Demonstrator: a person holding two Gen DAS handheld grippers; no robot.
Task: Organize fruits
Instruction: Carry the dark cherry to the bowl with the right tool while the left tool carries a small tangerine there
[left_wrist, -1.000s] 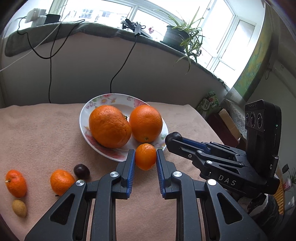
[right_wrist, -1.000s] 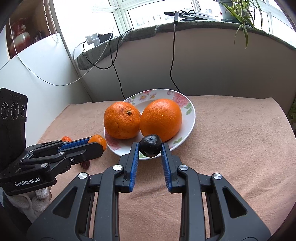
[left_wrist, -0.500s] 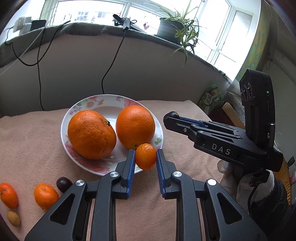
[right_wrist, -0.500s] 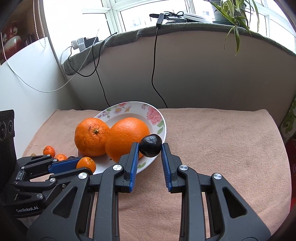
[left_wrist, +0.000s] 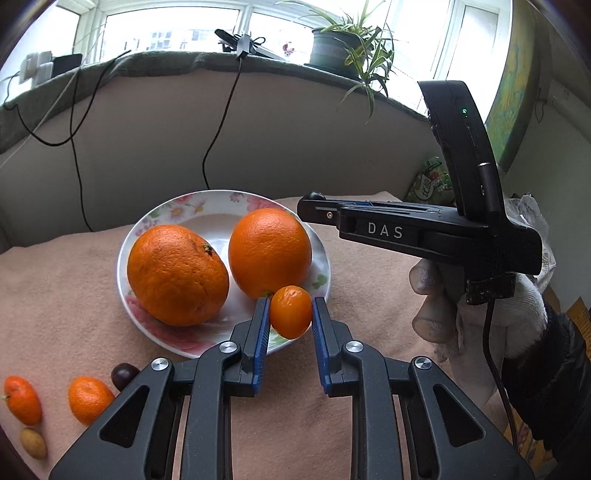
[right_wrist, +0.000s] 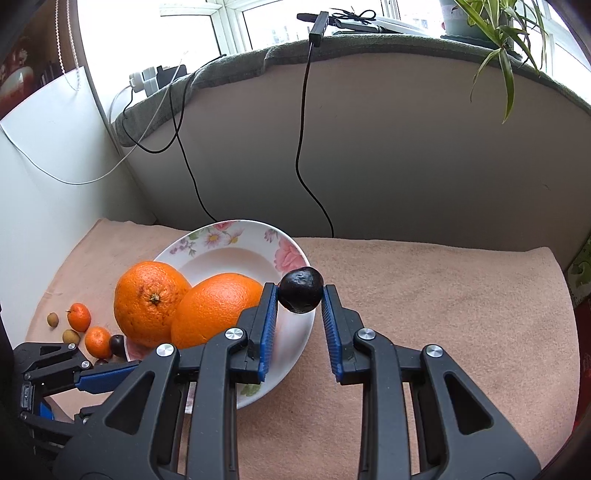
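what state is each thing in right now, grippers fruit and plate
left gripper: shut on the small orange fruit, held over the plate's near rim
right gripper: shut on the dark fruit, held above the plate's right edge
plate: upright on the cloth, holding two big oranges
loose small fruits: lying on the cloth left of the plate

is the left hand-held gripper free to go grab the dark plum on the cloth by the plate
Probably not yet: the left hand-held gripper is shut on a small orange fruit, so nothing else fits. The dark plum itself lies uncovered.
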